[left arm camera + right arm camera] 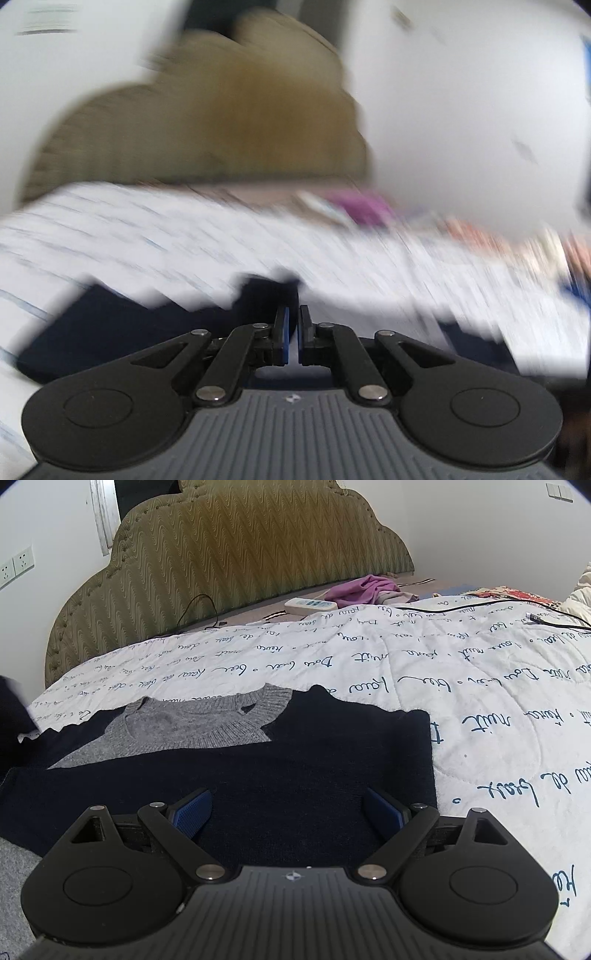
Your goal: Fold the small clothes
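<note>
A small navy and grey knit sweater [258,768] lies flat on the white quilt [461,686], its grey collar toward the headboard. My right gripper [288,812] hovers just above the sweater's near part, open wide and empty. The left wrist view is heavily motion-blurred. There my left gripper [293,328] has its blue pads almost together, and navy fabric [110,325] sits around and ahead of the tips. A pinch on that cloth looks likely but the blur hides the contact. At the right wrist view's left edge a dark lifted piece [13,705] shows.
An olive padded headboard [240,554] stands behind the bed. A white power strip [310,605], a purple cloth [362,589] and black cables [517,609] lie at the bed's far side. Wall sockets [16,566] are on the left wall.
</note>
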Demonstrator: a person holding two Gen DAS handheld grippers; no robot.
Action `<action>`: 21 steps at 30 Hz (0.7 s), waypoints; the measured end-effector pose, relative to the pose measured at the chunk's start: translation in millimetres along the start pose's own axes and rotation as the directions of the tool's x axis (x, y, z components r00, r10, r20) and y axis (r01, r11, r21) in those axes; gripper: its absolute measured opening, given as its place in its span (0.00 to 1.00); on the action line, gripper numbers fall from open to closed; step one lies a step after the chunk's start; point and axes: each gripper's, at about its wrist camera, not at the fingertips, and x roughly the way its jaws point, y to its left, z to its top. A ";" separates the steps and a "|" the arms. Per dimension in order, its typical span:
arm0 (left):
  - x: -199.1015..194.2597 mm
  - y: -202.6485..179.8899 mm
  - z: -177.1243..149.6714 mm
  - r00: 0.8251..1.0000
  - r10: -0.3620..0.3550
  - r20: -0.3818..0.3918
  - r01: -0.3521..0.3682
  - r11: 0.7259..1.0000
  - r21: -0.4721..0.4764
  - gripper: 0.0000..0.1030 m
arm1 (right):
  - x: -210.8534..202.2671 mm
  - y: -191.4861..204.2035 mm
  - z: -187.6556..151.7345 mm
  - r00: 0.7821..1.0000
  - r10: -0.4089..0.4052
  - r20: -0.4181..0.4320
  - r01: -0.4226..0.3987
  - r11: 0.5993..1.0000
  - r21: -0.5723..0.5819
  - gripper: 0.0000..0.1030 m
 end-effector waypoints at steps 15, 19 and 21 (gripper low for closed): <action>-44.7 24.9 -40.6 0.999 -0.045 0.004 0.045 0.986 -0.162 0.82 | 1.7 6.8 2.8 1.000 -0.010 -0.026 0.009 0.999 -0.038 0.91; -39.3 66.5 -54.6 0.998 -0.006 -0.065 -0.017 0.940 -0.339 0.82 | -10.3 33.9 22.8 1.000 -0.015 0.001 0.015 0.999 0.030 0.89; -32.6 80.0 -65.0 0.997 -0.028 -0.072 -0.003 0.913 -0.408 0.83 | -13.7 47.9 33.0 0.985 0.171 -0.001 -0.168 0.971 0.173 0.90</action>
